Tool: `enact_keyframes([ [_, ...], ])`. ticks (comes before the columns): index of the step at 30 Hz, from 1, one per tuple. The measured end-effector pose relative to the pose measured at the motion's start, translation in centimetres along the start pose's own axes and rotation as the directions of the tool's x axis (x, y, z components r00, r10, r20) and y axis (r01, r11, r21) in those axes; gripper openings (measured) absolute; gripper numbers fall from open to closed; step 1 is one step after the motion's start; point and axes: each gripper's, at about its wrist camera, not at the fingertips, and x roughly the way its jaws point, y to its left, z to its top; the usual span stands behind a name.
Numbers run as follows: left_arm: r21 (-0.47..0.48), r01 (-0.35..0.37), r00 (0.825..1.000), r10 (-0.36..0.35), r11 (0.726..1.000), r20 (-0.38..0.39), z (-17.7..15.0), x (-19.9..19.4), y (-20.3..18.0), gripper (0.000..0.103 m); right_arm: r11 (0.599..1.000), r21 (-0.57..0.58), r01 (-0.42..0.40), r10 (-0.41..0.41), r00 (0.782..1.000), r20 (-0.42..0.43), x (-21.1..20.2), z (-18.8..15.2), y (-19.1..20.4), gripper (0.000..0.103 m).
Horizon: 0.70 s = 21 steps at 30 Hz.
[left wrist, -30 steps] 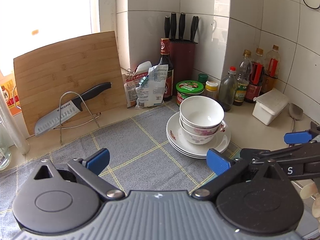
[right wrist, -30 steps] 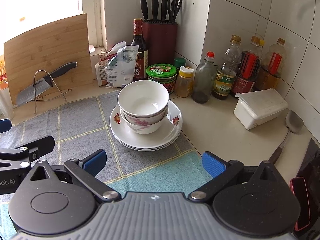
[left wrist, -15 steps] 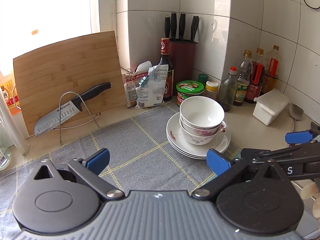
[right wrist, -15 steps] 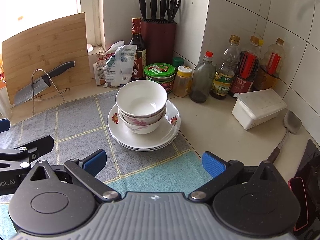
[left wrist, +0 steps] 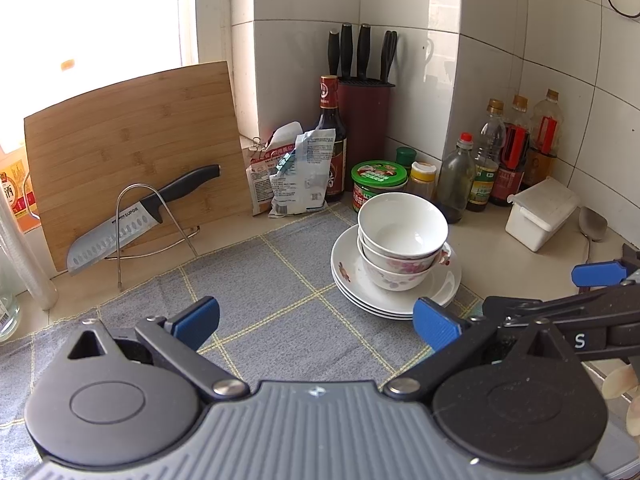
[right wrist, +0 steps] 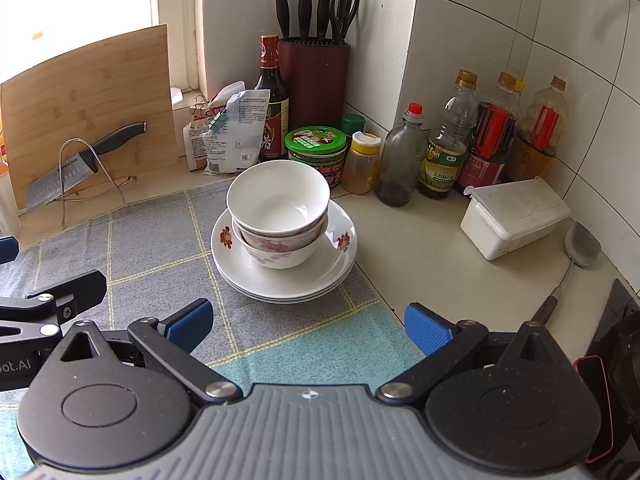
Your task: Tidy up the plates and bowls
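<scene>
Both hand-held grippers hang over the near part of the desk with nothing between their blue pads: the left hand-held gripper [left wrist: 316, 322] has its jaws spread wide, and the right hand-held gripper [right wrist: 306, 322] is likewise wide apart and empty. Neither touches any crockery.

Ahead of them, toward the far right corner of the desk, the dishes form one pile at the right edge of the grey checked cloth [right wrist: 152, 240], partly overhanging onto the bare desk [right wrist: 420, 252]. Three plates [right wrist: 280, 284] can be counted by their stacked rims, the top one with small flower prints. Two bowls sit nested on them: a flowered bowl [right wrist: 276, 250] below and a plain white bowl [right wrist: 278, 200] inside it, tilted slightly rather than seated level.

As a judgement, the sorting looks essentially finished, since no loose plate or bowl shows elsewhere on the desk. What may remain is straightening the top bowl or shifting the pile fully onto one surface.

Behind the pile stand a green-lidded jar [right wrist: 316, 148], a knife block [right wrist: 314, 80] and a row of bottles; a bamboo cutting board [left wrist: 136, 148] leans at the far left edge.
</scene>
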Motion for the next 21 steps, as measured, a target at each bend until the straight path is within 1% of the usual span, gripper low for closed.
enact_keyframes([
  [21,0.002,0.007,1.0,-0.007,1.0,-0.003,0.17,0.35,0.23,0.102,1.0,-0.005,0.013,-0.013,1.0,0.003,0.21,0.2,0.02,0.103],
])
